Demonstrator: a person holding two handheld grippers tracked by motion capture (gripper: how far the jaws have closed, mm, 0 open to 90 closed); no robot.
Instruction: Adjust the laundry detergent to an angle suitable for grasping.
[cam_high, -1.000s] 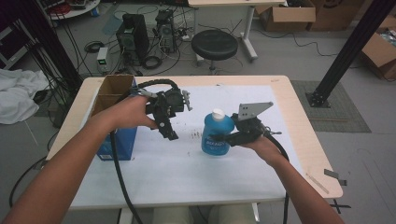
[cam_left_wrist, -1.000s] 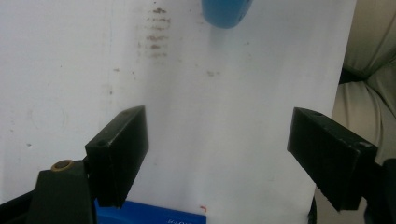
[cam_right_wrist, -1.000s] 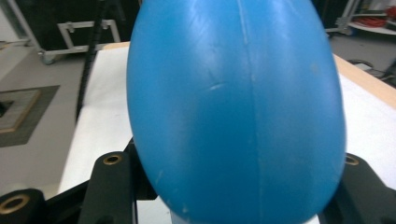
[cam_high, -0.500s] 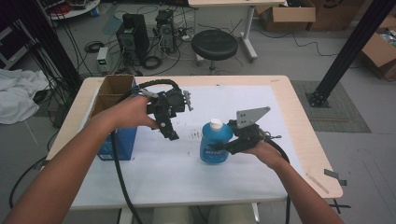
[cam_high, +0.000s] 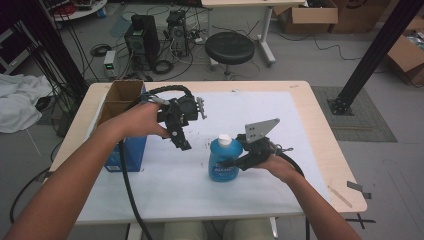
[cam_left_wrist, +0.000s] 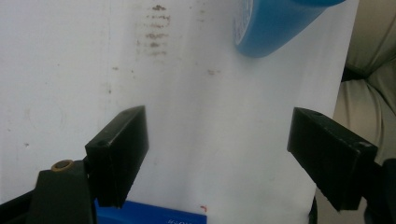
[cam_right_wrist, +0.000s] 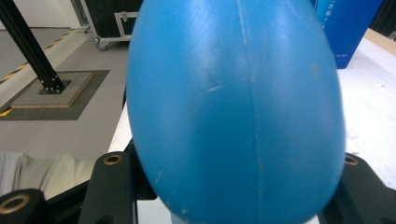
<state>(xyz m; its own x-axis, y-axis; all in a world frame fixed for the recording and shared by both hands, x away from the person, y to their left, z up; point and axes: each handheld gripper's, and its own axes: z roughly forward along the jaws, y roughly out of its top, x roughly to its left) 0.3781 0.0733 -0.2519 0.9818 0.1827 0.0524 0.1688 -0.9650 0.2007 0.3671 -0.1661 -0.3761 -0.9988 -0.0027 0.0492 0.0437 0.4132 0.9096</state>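
Standing upright, blue bottle (cam_high: 223, 162) clamped in right hand-held gripper (cam_high: 239, 156), on table (cam_high: 320, 125)

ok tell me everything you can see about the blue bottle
The blue bottle is rounded, smooth plastic by its look, with a white cap and a label with white lettering on its front. It stands upright on the white table cover, near the person's edge. The right gripper grips its body from the side; in the right gripper view a moulding seam runs down its wall. The left gripper, jaws open, hangs apart from it.
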